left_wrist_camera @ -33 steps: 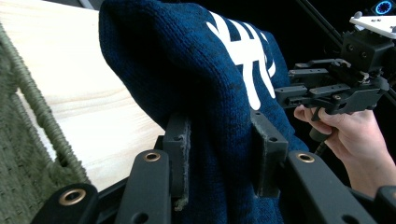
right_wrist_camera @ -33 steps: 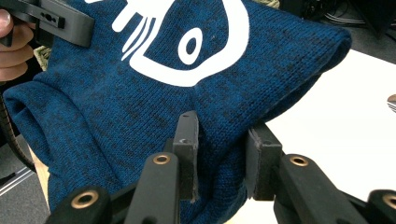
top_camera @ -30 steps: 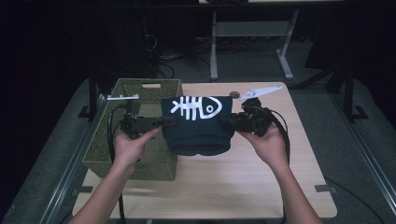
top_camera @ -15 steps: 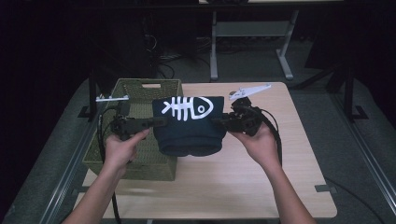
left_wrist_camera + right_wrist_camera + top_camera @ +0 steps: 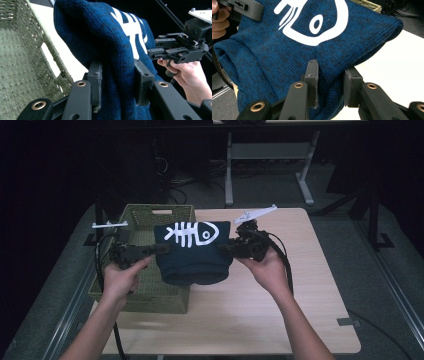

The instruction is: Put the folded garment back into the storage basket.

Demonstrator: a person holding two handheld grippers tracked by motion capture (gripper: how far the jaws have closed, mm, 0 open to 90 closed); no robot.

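The left gripper (image 5: 117, 82) was clamped on one side of a folded dark blue knitted sweater with a white fish-skeleton print (image 5: 194, 252), and the right gripper (image 5: 329, 82) pinched the opposite side. The sweater hung stretched between them, above the light wooden table (image 5: 280, 310) and overlapping the near right edge of the olive-green woven basket (image 5: 150, 292) beyond it.
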